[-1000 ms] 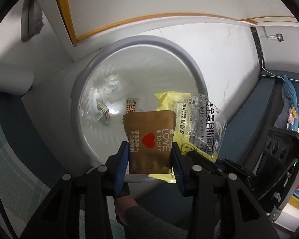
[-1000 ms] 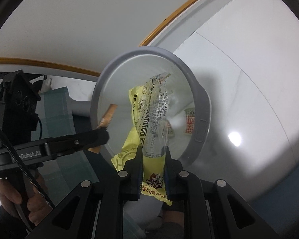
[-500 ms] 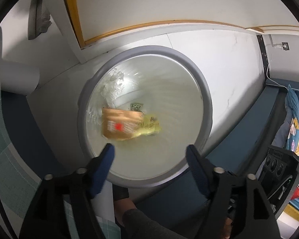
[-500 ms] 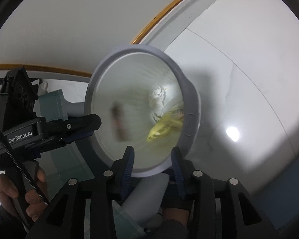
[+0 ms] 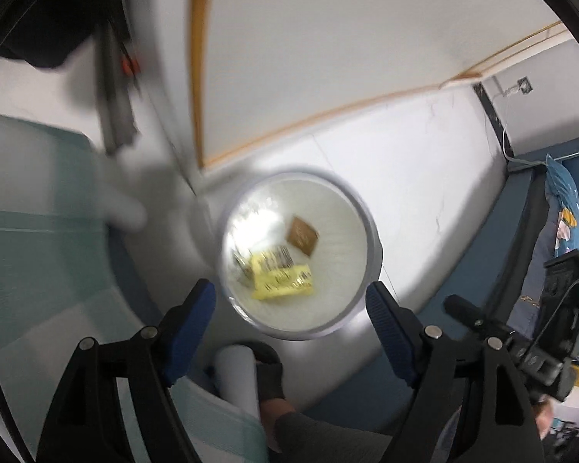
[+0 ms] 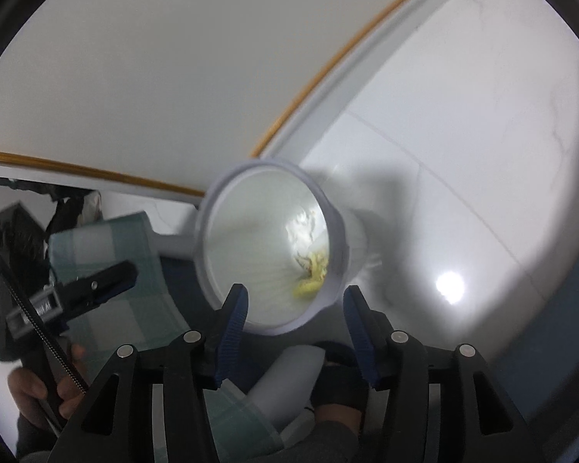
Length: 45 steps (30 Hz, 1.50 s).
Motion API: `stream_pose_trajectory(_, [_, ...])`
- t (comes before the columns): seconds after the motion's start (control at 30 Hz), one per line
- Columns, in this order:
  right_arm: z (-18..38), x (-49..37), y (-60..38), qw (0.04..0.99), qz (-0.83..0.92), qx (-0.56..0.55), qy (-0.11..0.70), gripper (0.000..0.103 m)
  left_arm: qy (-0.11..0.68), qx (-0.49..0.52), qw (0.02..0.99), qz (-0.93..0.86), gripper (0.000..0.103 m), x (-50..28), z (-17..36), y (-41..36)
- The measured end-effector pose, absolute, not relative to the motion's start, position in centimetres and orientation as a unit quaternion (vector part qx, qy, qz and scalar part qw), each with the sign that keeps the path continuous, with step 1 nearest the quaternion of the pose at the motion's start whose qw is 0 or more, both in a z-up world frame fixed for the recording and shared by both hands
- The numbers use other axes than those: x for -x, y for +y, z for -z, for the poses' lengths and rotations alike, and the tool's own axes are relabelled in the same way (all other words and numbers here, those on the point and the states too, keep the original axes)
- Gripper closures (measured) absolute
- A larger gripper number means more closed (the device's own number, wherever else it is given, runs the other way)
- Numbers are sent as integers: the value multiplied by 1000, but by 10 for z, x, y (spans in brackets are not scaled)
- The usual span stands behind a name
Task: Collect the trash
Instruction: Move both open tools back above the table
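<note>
Left wrist: yellow wrapper (image 5: 282, 276) lengthwise left-right.

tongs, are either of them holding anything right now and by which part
Nothing is held. The left tongs and right tongs are both open and empty; the brown packet and yellow wrapper lie inside the bin.

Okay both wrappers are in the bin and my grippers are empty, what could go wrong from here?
Two risks, as judgements:
1. The round grey-rimmed white trash bin stands close to the white cylindrical table leg; either open gripper, left or right, could knock it when swinging away.
2. The left view is motion-blurred, so the move looks fast. The yellow snack wrapper and brown sachet lie loose inside; tipping the bin would probably spill them.
</note>
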State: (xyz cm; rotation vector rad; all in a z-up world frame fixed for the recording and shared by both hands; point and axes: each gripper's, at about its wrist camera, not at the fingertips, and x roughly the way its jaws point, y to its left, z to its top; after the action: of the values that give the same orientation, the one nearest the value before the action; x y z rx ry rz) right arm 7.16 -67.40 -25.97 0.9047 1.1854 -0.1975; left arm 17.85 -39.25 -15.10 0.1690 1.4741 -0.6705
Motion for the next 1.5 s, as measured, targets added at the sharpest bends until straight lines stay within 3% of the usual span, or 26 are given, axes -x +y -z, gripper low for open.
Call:
stream_pose_trajectory(0.47, [72,-59,-612,868,35,-305,390,42,454,-6,857,243,26,-137,-7,-265])
stream_pose_trajectory(0.7, [4,-55,-547,900,-28,-281,333,33,398,40,901,169,26,-127,-41,-173])
stream_pose_trajectory(1.13, [-38,-72,-397,918,-155,-190,313,26,349,71,931,77,13,-98,-52,-74])
stream_pose_trajectory(1.5, [9,-81,-298,902,-201,-139,356,23,353,86,930,52,11,-87,-30,-20])
